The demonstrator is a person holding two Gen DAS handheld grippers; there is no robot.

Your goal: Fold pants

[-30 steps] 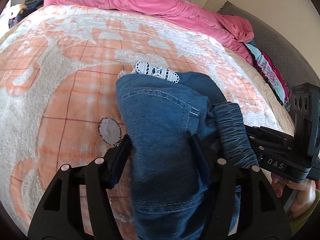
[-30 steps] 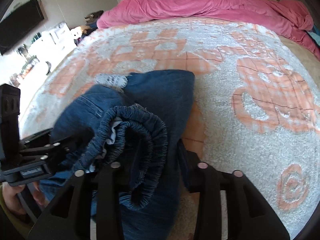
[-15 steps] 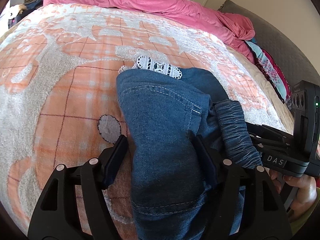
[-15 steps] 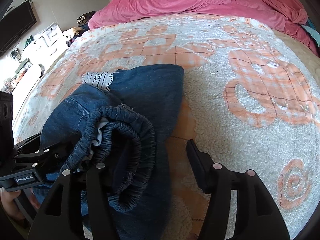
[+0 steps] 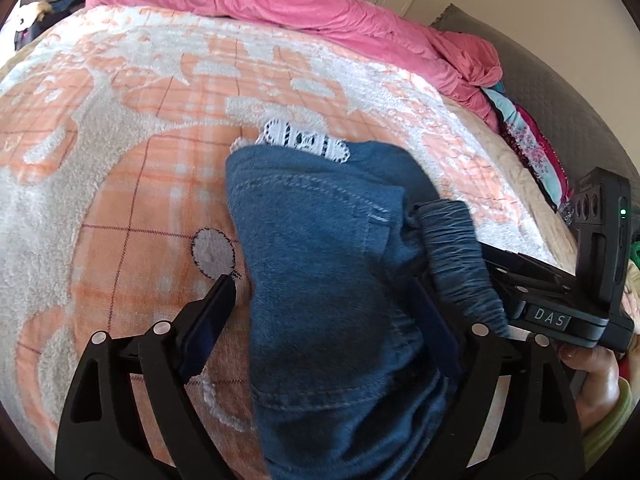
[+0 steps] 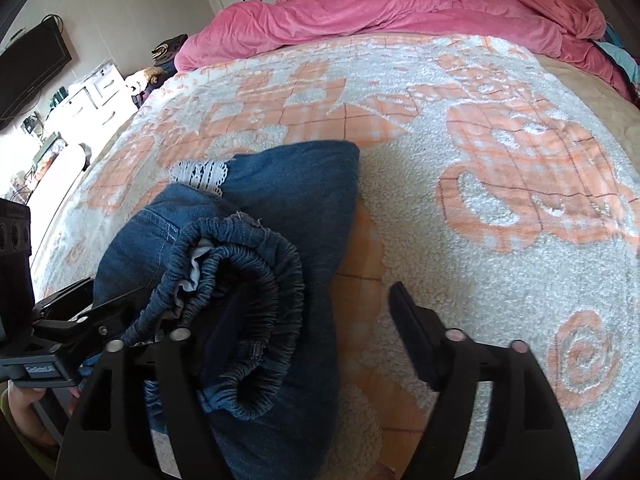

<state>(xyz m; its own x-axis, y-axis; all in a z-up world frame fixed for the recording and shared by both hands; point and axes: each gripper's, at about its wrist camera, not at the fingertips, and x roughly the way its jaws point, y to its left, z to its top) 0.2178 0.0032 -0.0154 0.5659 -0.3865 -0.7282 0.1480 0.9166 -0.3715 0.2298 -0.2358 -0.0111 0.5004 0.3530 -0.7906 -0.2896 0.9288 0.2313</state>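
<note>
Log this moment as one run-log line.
pants: folded on blanket | left gripper: opening, astride pants | right gripper: opening, waistband between fingers

Place: a home bedroom.
Evidence: bed with orange-and-white fleece blanket (image 6: 460, 128), pink duvet (image 6: 400, 8), white dresser (image 6: 96, 100), wall television (image 6: 32, 68).

Black hand-held gripper (image 5: 324, 320), silver screws, "DAS" label; yellow-green sleeve (image 5: 612, 420).

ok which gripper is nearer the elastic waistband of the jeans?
Right. The right gripper straddles the elastic waistband, its jaws opening with the band between them. The left gripper sits beside it, jaws opening around the folded denim leg, waistband just outside its right finger.
</note>
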